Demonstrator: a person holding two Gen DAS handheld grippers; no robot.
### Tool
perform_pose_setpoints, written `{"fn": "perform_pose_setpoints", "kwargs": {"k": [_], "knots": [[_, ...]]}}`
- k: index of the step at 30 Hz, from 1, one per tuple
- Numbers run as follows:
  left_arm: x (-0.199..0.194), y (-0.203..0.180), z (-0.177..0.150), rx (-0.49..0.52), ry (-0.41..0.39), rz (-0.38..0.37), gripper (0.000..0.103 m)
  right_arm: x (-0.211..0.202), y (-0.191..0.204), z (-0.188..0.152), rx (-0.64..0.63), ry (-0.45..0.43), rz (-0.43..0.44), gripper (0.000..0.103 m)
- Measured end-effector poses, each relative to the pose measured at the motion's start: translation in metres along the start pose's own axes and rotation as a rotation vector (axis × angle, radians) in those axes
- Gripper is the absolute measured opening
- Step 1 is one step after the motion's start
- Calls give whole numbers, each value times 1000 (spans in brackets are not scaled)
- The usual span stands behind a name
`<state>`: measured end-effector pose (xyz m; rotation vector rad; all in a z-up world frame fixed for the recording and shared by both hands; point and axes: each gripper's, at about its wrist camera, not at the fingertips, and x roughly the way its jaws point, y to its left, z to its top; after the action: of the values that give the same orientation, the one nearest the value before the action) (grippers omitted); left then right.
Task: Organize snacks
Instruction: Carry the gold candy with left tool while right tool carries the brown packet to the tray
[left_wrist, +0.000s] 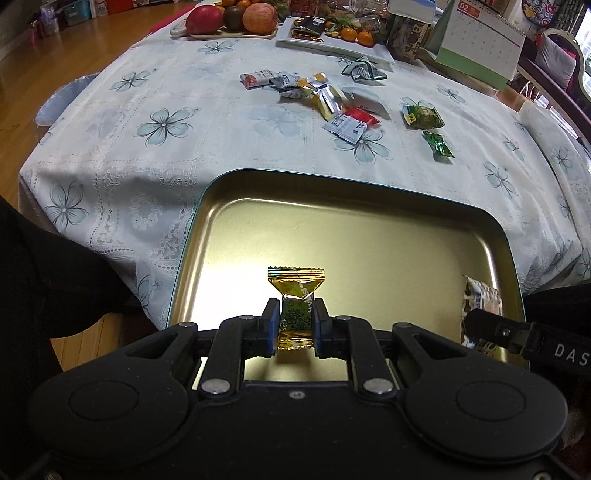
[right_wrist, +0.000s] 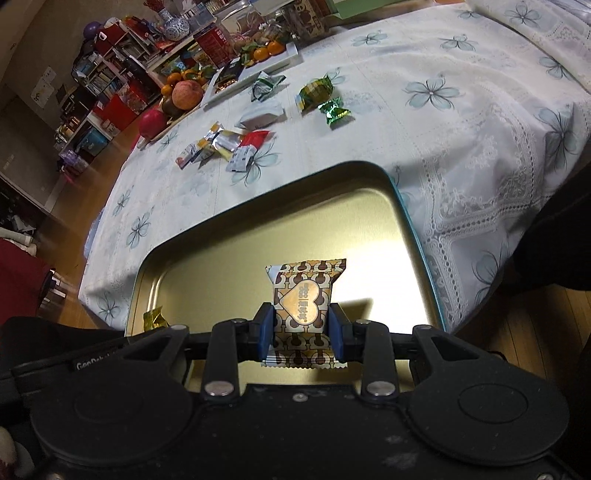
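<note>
A table (left_wrist: 221, 122) under a white cloth printed with pale blue flowers fills both views, with wooden floor past its left edge and crowded shelves of boxes along the far wall in the right wrist view. At the far end sit a plate of fruit (left_wrist: 236, 18) with apples and oranges, a white tray (left_wrist: 332, 40) with small oranges and dark packets, and a desk calendar (left_wrist: 476, 40) to the right.

At the near edge lies a shallow gold tin tray (left_wrist: 369, 236) with a teal rim, its floor bright with reflected light.

The left tool (left_wrist: 295, 325) is clamped on a gold-and-green wrapped candy (left_wrist: 295, 295) with crimped ends, held upright over the near part of the tin tray. The right tool (right_wrist: 301, 328) grips a brown-and-cream patterned packet (right_wrist: 304, 291) bearing a copper heart, also above the tin tray, to the right of the candy.

Mid-table, well beyond the tin tray, loose snacks (left_wrist: 314, 92) lie scattered: silver and yellow sachets, a red-and-white packet (left_wrist: 351, 123), a white packet, and to the right two green wrapped sweets (left_wrist: 424, 118), one larger than the other.
</note>
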<state>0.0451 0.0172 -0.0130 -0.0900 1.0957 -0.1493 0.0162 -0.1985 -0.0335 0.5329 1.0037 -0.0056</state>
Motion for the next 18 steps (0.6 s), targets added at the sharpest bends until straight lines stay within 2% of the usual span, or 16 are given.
{"fn": "perform_pose_setpoints", "kwargs": {"k": [7,18], "knots": [[1,5,-9,-30,42,1,23,-5,-3,-13,24,42,24,33],[5,6,-10,-31,82,-17,24,-1,-1,-13,21,51,8,33]]}}
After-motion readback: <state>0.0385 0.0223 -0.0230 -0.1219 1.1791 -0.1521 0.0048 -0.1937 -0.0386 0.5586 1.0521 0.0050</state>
